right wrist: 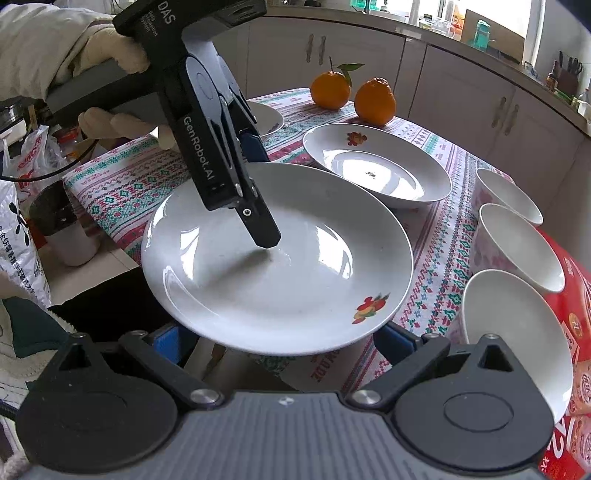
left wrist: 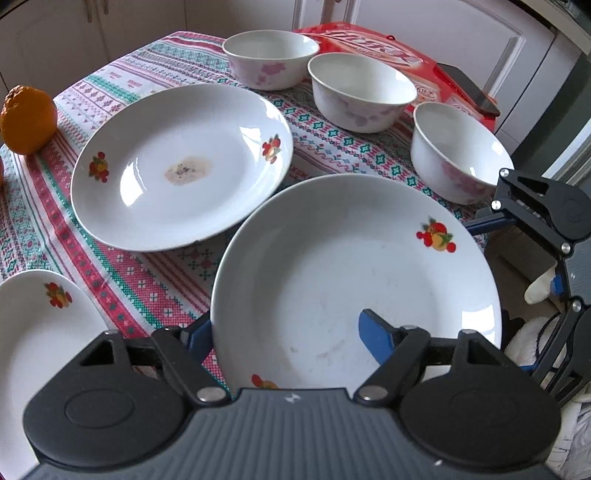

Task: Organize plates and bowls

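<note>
plates (left wrist: pixel 354 266): 3 | bowls (left wrist: pixel 364 92): 3 | oranges (right wrist: pixel 375 101): 2

A kitchen in cool daylight.
Pale cabinet doors with slim metal handles (right wrist: pixel 506 110) fill the upper right of the right-wrist frame, under a cluttered grey countertop (right wrist: pixel 424 27) and a bright window (right wrist: pixel 554 22) at top right.

The left claw (right wrist: pixel 264 221) points steeply down, one dark finger tip (right wrist: pixel 266 236) set inside the near plate's (right wrist: pixel 277 280) well, the other finger under its rim, so the rim sits between them. A gloved hand (right wrist: pixel 110 55) grips its grey handle from the upper left. The right claw (right wrist: pixel 280 343) hangs lower, jaws spread wide to either side of that plate's near edge, blue pads not pressing it.
</note>
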### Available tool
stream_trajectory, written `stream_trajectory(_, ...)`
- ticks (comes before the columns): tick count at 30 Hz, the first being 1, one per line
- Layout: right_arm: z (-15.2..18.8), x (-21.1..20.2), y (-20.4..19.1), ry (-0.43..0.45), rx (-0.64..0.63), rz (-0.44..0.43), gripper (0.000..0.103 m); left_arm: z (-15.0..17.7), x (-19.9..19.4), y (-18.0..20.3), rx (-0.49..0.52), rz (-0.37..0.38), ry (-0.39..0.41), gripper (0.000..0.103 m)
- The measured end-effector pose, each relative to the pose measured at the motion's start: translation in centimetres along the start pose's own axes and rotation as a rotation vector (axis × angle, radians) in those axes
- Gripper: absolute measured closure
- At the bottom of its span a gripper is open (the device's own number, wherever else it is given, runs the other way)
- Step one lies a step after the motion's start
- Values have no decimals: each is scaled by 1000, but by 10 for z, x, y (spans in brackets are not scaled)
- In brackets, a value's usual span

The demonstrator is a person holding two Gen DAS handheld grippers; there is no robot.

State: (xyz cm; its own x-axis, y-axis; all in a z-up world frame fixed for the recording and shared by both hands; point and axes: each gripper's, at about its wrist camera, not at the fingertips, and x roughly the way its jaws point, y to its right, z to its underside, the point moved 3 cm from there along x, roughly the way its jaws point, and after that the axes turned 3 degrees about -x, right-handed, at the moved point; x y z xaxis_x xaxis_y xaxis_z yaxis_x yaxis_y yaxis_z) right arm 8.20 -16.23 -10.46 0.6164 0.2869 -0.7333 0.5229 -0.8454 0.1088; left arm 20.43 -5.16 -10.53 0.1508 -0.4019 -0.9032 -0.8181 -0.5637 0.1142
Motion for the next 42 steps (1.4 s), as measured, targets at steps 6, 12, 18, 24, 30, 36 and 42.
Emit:
stream_trajectory(6,-3,1,2,-8,3,-15,0,0,-1,-2,-18,4,2,24)
stream_trajectory(12,-6,2,1,-8,3,-33,0,3,-4,-4,-34,-4,9,24)
stream_trajectory(18,-12,1,2,-4,-12,-37,0,3,-13,-5,-40,-17,31,24)
stream_trajectory(24,-21,-1,3,7,-29,-39,0,1,-23,-10,-53,-29,54,24)
stream_trajectory(30,-37,-1,7,18,-51,-55,0,0,-37,-19,-72,-46,76,24)
stream_trajectory(36,-56,5,8,32,-77,-84,0,3,-52,-34,-100,-74,94,24)
stream_trajectory(42,-84,21,8,49,-113,-124,0,8,-70,-58,-143,-109,126,24)
